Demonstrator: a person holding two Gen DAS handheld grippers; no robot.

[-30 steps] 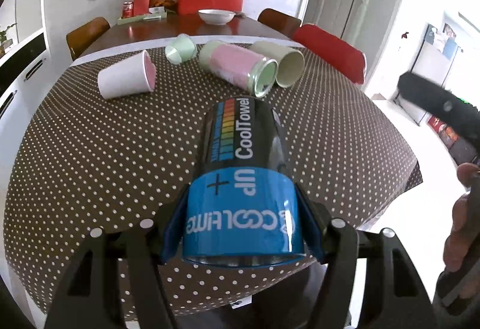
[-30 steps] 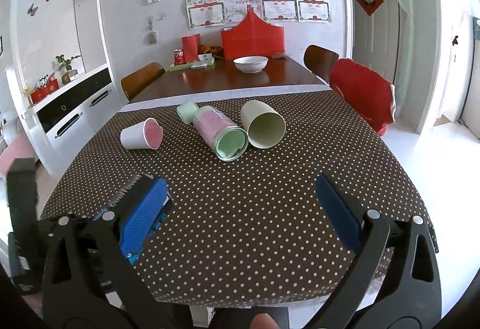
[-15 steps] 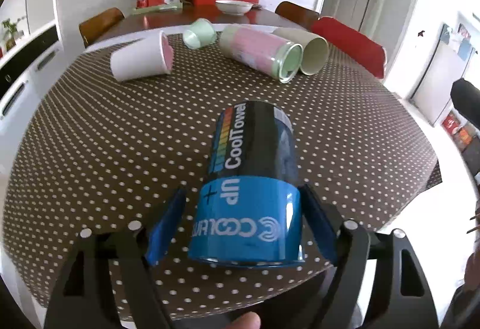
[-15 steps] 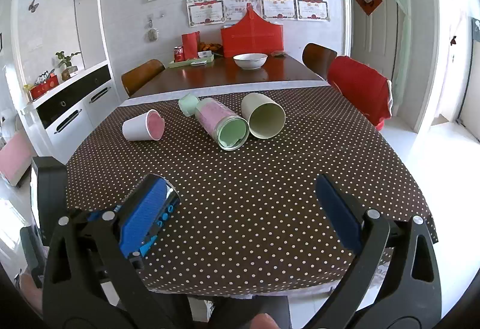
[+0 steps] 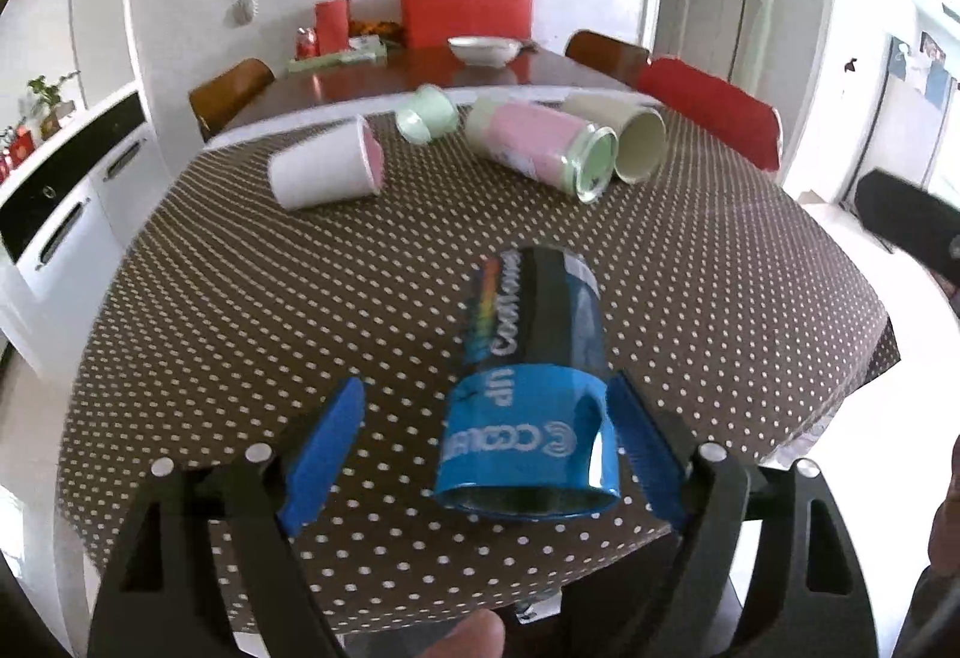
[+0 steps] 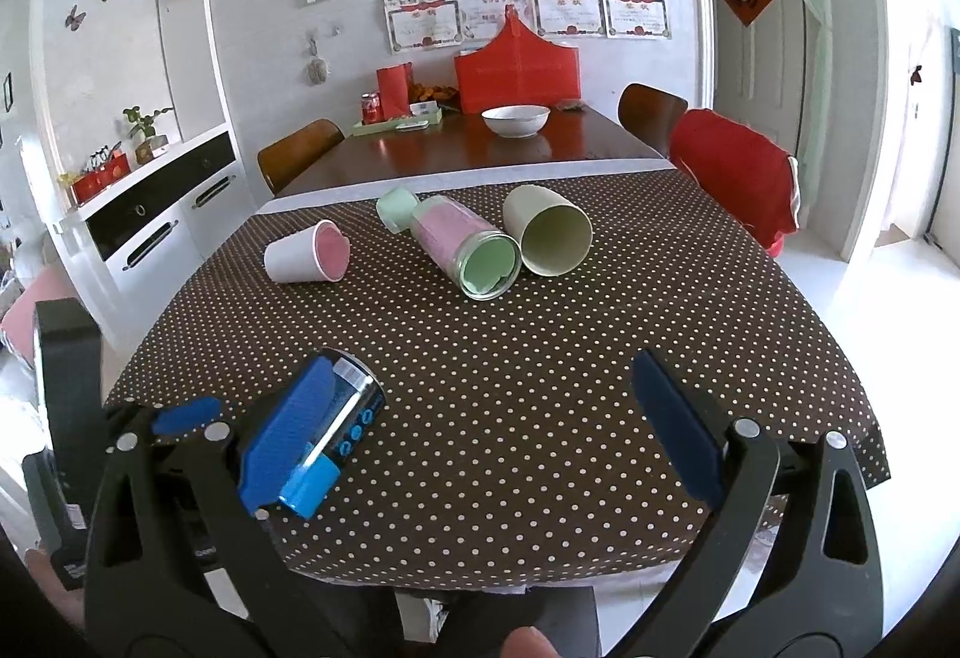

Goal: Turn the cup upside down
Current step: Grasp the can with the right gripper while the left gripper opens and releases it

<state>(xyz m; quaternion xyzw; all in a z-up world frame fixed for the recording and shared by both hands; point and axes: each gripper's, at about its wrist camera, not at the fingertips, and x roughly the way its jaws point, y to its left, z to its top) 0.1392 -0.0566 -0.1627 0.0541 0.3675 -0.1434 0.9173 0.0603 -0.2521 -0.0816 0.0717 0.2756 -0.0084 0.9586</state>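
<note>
A black and blue "CoolTowel" cup (image 5: 531,388) lies on its side on the dotted tablecloth (image 5: 252,310) near the front edge, blue end toward me. My left gripper (image 5: 480,448) is open around it; the cup rests beside the right pad, apart from the left pad. The cup also shows in the right wrist view (image 6: 336,430), partly behind my right gripper's left finger. My right gripper (image 6: 480,430) is open and empty above the front of the table.
Further back lie a white cup with pink inside (image 5: 327,172), a small green cup (image 5: 427,114), a pink jar with a green lid (image 5: 543,147) and a cream cup (image 5: 630,135), all on their sides. Chairs and a wooden table with a bowl (image 6: 515,119) stand behind.
My left gripper has opened and let go of the black and blue cup, which now lies on the tablecloth. The right gripper stays open, nearly unmoved.
</note>
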